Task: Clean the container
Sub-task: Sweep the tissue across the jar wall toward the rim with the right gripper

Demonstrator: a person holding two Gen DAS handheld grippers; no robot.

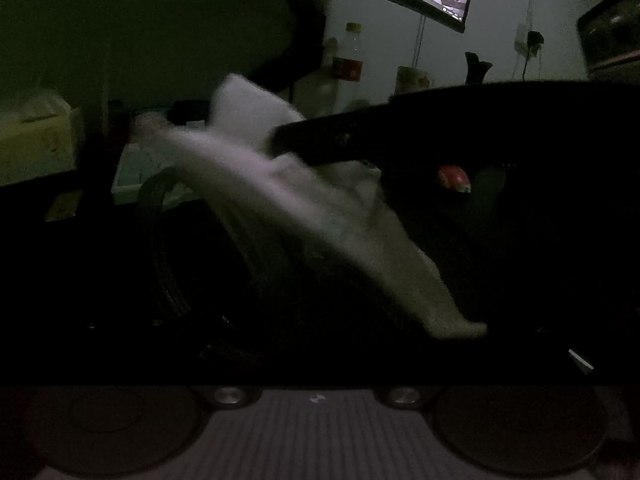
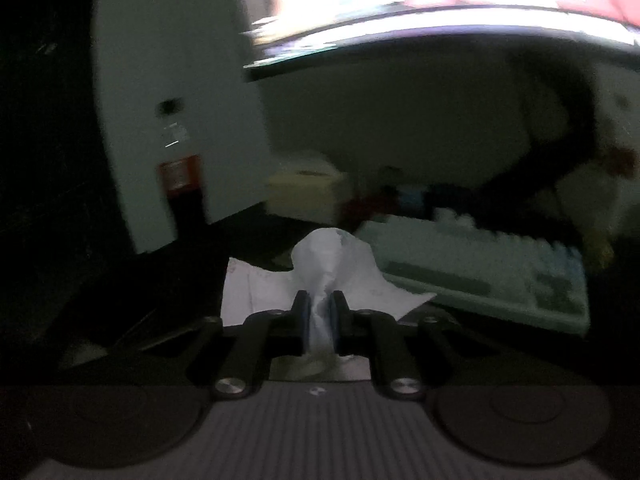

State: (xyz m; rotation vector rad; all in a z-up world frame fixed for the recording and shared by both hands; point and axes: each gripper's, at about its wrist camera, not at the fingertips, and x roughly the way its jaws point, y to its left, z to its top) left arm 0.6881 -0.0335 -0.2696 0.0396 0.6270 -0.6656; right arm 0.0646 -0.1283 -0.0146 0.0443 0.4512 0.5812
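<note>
- Tissue (image 2: 320, 276) is sitting pinched between the right gripper (image 2: 320, 316) fingers (image 2: 301, 316), which are clenched on it; loose white ends are fanning out ahead of the blue pads.
- Same tissue (image 1: 304, 208) is showing in the left wrist view, blurred, draping over the rim of a dark round container (image 1: 192, 240).
- Right gripper (image 1: 316, 144) is reaching in from the right side of that view as a dark bar, its tip sitting on the tissue above the container.
- Container is sitting close in front of the left camera, low and left of centre; its interior is too dark to read.
- Left fingers are not showing in the dark frame, so I cannot tell whether they are grasping or released.
- Pale keyboard (image 2: 492, 276) is lying on the dark counter (image 2: 256, 236) beyond the tissue, under a lit monitor (image 2: 440, 0).
- Cola bottle (image 2: 180, 184) is standing on the left by the wall.
</note>
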